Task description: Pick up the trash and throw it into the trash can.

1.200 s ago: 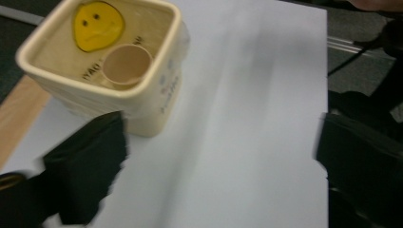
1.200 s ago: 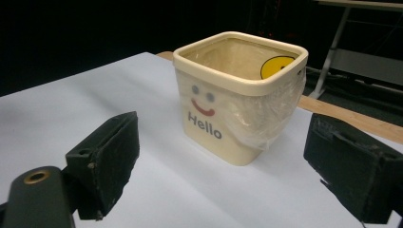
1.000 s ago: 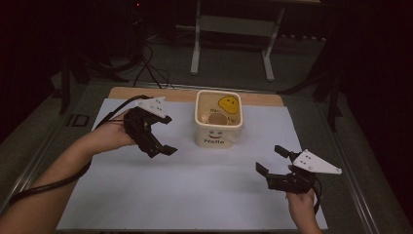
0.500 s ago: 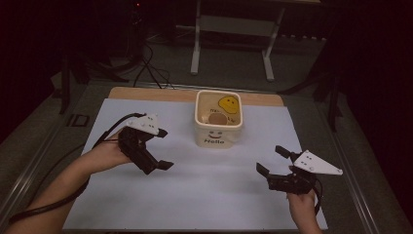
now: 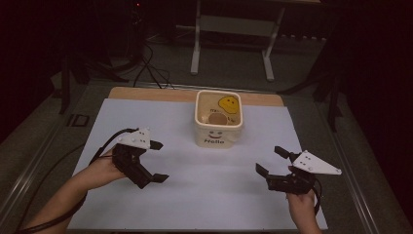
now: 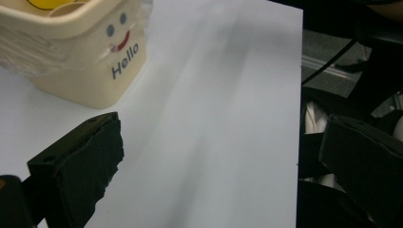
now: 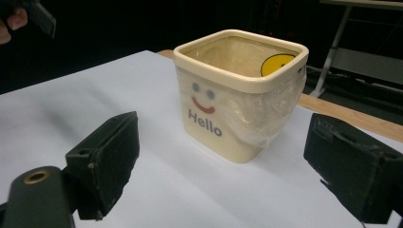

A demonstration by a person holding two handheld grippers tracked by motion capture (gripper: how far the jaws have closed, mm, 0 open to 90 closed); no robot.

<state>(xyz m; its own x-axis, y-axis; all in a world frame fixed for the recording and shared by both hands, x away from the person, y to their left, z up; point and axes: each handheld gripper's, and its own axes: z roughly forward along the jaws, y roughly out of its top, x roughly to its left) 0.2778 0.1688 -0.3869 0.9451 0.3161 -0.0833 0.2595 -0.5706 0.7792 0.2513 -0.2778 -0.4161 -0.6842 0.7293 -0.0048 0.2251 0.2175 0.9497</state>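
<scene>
A cream square bin (image 5: 218, 119) with a smiling face and the word "Hello" stands at the back middle of a white sheet (image 5: 195, 200). It has a clear plastic liner and holds a yellow smiley piece (image 5: 228, 104) and a brown round thing (image 5: 217, 118). My left gripper (image 5: 158, 162) is open over the sheet, left of the bin and nearer the person, with nothing between its jaws. My right gripper (image 5: 270, 161) is open too, in front of the bin to the right. The bin (image 7: 237, 95) lies beyond the right gripper (image 7: 228, 161). In the left gripper view the bin (image 6: 81, 52) is at the upper left.
A wooden table edge (image 5: 146, 93) runs behind the sheet. Metal frame legs (image 5: 197, 44) and cables (image 5: 146, 73) lie on the dark floor beyond. The left gripper's cable (image 5: 104, 148) trails back along the forearm. The other hand (image 7: 16, 19) is at the right gripper view's top left.
My left gripper has drawn back from beside the bin toward the person, still open. The right gripper has barely moved.
</scene>
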